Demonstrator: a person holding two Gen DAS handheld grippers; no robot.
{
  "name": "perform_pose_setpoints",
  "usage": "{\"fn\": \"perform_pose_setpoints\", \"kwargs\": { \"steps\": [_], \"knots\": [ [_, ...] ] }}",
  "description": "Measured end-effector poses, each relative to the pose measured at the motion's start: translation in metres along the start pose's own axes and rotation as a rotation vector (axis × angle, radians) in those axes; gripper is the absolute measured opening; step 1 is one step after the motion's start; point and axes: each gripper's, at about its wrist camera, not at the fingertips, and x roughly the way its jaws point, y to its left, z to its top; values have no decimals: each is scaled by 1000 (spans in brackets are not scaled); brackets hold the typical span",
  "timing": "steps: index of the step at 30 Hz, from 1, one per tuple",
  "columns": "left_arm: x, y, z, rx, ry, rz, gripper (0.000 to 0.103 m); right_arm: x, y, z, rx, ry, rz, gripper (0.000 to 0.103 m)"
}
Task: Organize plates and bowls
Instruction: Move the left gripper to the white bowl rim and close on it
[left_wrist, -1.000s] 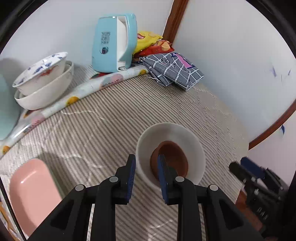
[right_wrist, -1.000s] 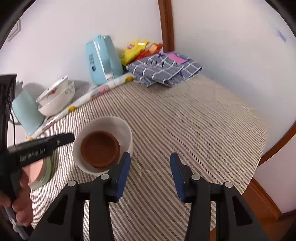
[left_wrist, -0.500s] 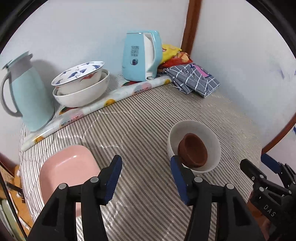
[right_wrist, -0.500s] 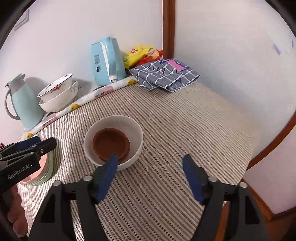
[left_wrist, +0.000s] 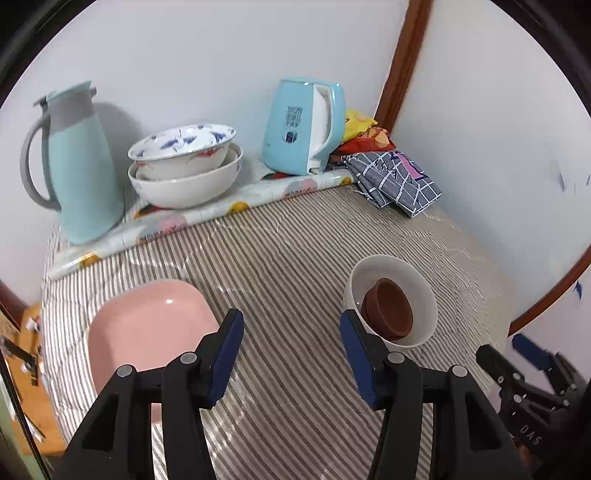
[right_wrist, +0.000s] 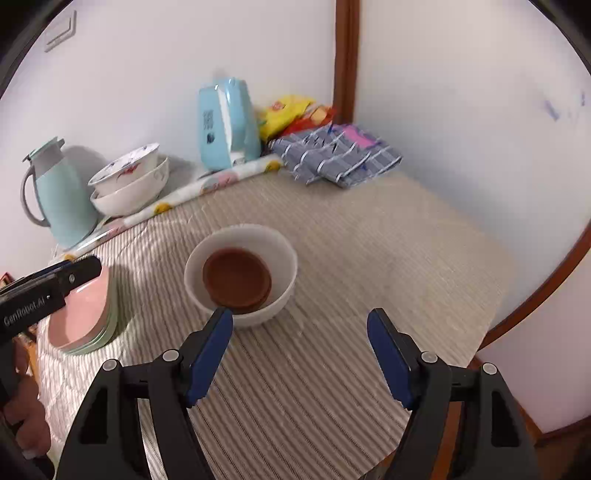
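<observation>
Both my tongs hang above the striped surface (right_wrist: 369, 236), jaws spread wide, gripping nothing. Left tongs (left_wrist: 291, 354) sit between the pink plate (left_wrist: 147, 325) and the white bowl (left_wrist: 406, 284); right tongs (right_wrist: 299, 354) hover just in front of that bowl. Brown bowl (right_wrist: 236, 277) is nested inside the white one, smaller in larger, presumably to save room. The pink plate tops a stack of pale green plates (right_wrist: 114, 317) at the left edge. Two more bowls (left_wrist: 184, 166) are nested by the wall, between jug (left_wrist: 74, 162) and kettle (left_wrist: 303, 129), likely out of the working area.
</observation>
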Motion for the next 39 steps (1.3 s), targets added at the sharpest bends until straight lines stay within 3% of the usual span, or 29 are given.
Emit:
{"fn": "perform_pose_setpoints", "kwargs": {
  "steps": [3,16,22,27,29,31,39],
  "knots": [
    [7,2,1,-5,43,-8,52,5,-5,-2,21,11,5,75],
    [40,-11,8,14,89,-32,52,31,-12,14,17,1,27,75],
    [64,-21,14,25,127,-36,52,56,-19,25,46,38,31,74],
    [82,-27,16,27,150,-60,52,76,-21,31,36,58,18,70],
    [86,-31,18,32,158,-65,52,85,-23,33,42,76,25,60],
    [90,-35,19,43,160,-70,52,92,-24,34,53,91,45,57],
    [113,-40,20,15,209,-93,51,104,-17,39,27,93,56,57]
  ]
}}
